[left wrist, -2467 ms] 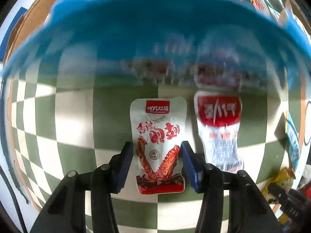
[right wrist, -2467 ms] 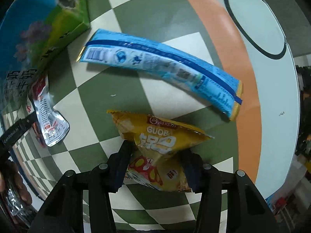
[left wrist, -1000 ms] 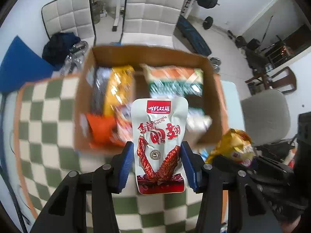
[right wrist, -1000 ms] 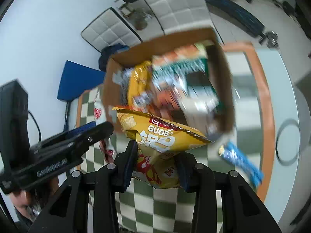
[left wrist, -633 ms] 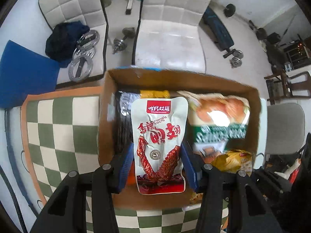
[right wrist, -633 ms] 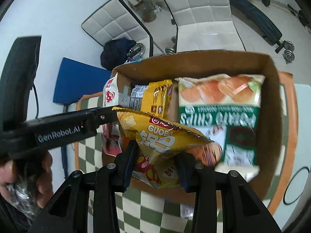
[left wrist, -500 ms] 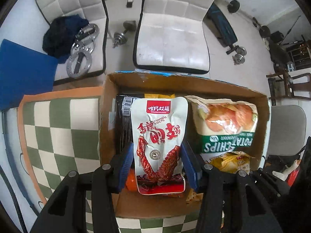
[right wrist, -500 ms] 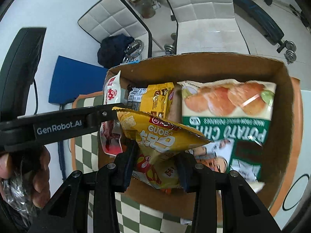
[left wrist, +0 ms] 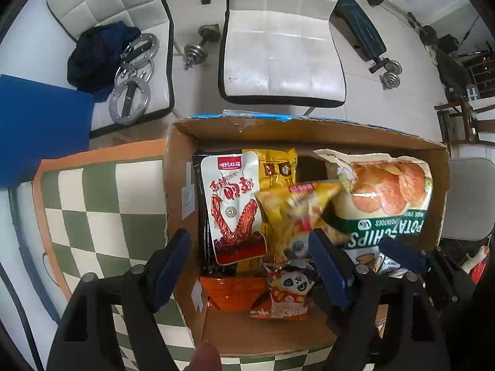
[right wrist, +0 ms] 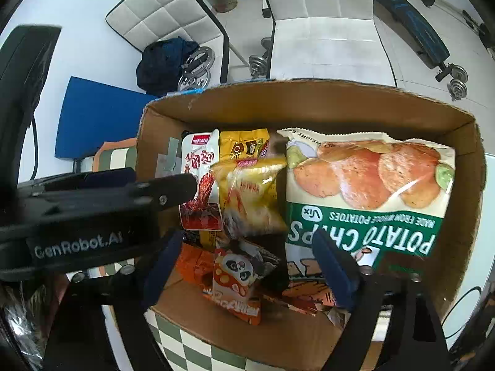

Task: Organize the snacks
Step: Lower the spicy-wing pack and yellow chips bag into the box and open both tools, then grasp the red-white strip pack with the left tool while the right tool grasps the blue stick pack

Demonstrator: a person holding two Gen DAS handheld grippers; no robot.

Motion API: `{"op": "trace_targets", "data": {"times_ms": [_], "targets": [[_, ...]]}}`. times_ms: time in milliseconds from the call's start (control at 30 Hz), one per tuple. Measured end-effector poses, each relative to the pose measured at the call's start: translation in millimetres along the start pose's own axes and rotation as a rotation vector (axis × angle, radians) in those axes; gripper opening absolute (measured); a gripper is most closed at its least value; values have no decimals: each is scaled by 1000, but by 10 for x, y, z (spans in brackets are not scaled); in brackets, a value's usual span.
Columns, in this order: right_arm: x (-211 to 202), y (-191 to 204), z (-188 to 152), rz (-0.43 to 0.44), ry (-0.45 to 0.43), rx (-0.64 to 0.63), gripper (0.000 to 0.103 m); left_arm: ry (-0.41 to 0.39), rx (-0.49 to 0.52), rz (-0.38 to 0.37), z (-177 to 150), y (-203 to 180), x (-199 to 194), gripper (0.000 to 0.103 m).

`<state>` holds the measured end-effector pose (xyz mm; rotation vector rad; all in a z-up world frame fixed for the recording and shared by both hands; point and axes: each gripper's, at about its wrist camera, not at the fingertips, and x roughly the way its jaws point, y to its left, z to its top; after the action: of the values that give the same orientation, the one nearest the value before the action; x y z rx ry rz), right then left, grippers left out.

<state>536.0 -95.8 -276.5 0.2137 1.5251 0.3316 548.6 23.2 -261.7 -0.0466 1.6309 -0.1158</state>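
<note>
**Both grippers over the snack box, packets released**

Left gripper [left wrist: 250, 266]: pointing straight down over the cardboard box [left wrist: 278, 130], jaws standing apart after just opening; nothing is pressing against its blue pads [left wrist: 171, 262]. The white chicken-wing packet [left wrist: 232, 210] is lying free below and between the fingers, resting on a black packet along the box's left side.

Right gripper [right wrist: 247, 266]: tilting steeply down over the same box, jaws standing wide after just opening, pads clear of everything. The yellow Guoba packet [right wrist: 250, 198] is sitting in the box ahead of the fingers, blurred, leaning against the chicken-wing packet on one side and near the large potato chips bag [right wrist: 368, 198] on the other.

Box contents, reading outward:
- panda-print orange packet [right wrist: 238, 278], nearest the front wall, just below the Guoba packet
- orange packet [left wrist: 232, 290], beside the panda packet, partly covered
- yellow packet with dark labels [left wrist: 275, 167], behind the Guoba packet
- potato chips bag, filling the right half, printed side up

Surroundings: the box is sitting on the bench [left wrist: 102, 204], covered with a green-and-cream chequered cloth with an orange border. A fingertip [left wrist: 204, 358] is showing at the bottom edge of the left view. Beyond the bench, two white padded chairs [left wrist: 281, 49] are standing on the floor, one carrying dark clothing [left wrist: 96, 49] and metal rings; dumbbells [left wrist: 201, 46] are lying nearby.
</note>
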Motion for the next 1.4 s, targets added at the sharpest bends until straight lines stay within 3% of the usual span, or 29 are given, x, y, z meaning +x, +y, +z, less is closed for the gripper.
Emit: {"op": "trace_targets", "data": {"times_ms": [233, 333, 500, 833, 1000, 1167, 1267, 1400], "targets": [[-346, -99, -222, -53, -46, 9, 98, -98, 3, 27, -233, -12, -287, 79], [-499, -162, -373, -93, -69, 14, 99, -140, 8, 43, -369, -51, -382, 93], [-652, -221, -576, -148, -98, 4, 99, -204, 35, 73, -624, -194, -516, 101], [-1030, -200, -922, -136, -142, -21, 100, -320, 24, 106, -1029, -434, -849, 101], [-1352, -338, -1289, -98, -206, -38, 100, -419, -4, 99, -1477, -585, -1036, 101], [-1351, -726, -1805, -128, -165, -77, 100, -429, -59, 50, -2050, -783, -770, 101], [-1164, -1017, -2105, -209, -98, -91, 100, -367, -81, 24, -2346, -961, -365, 101], [-868, -1368, -2339, -247, -23, -66, 100, -290, -87, 37, -2483, -1132, 95, 101]]}}
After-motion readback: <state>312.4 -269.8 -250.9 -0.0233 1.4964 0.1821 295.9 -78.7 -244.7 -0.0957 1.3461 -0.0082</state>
